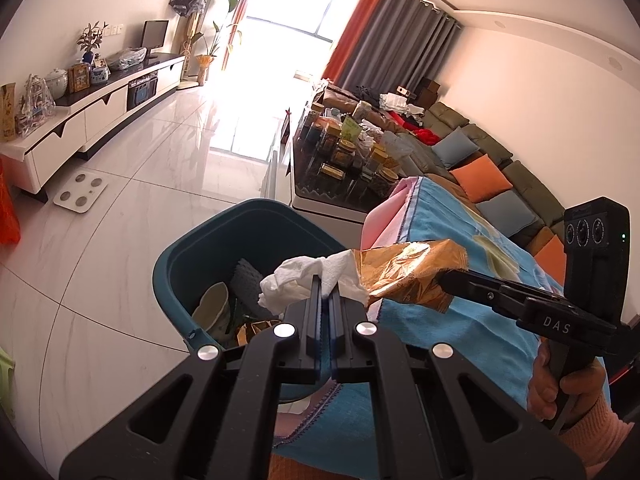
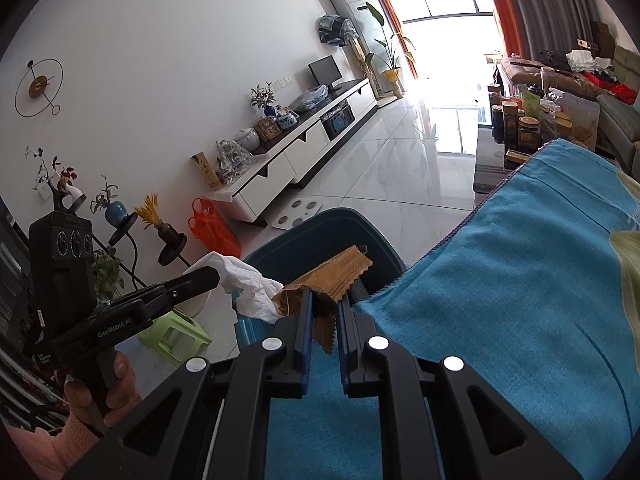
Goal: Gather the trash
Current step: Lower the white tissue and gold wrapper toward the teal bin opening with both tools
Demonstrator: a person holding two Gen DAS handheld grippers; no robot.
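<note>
The left gripper (image 1: 329, 284) has its fingers pinched on a white tissue (image 1: 296, 280); the right gripper (image 2: 325, 300) fingers squeeze a gold wrapper (image 2: 328, 276); both hang over the blue bin (image 1: 192, 256).

The bin (image 1: 180, 264) floor is mostly hidden behind the tissue (image 1: 296, 280) and fingers (image 1: 312, 312).

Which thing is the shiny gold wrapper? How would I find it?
Find the blue cloth, then the dark teal bin by its edge. Over the bin, the right gripper pinches the gold wrapper. It is flat, shiny and zigzag-edged, unlike the soft white tissue beside it in the left gripper.
</note>
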